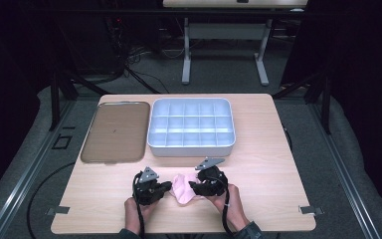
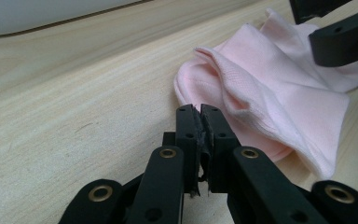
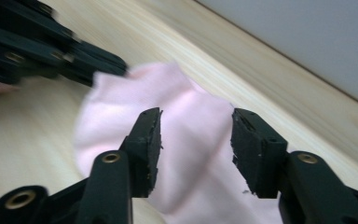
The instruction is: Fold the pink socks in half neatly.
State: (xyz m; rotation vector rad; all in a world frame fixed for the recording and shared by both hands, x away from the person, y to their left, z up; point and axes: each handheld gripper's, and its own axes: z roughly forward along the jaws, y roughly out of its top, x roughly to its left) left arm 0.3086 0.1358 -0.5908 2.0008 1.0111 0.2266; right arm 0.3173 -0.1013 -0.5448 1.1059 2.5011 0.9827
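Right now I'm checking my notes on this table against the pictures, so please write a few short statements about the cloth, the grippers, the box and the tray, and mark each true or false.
1. A pink cloth lies on the table between the two grippers. True.
2. The right gripper has its jaws apart, with the cloth behind them. True.
3. The left gripper stands wide open. False: its jaws are closed together, beside the cloth.
4. The divided box holds several pink cloths. False: its compartments look empty.
5. The brown tray lies to the left of the box in the high view. True.
6. The cloth lies on the tray. False: it lies on the bare table, nearer the person.
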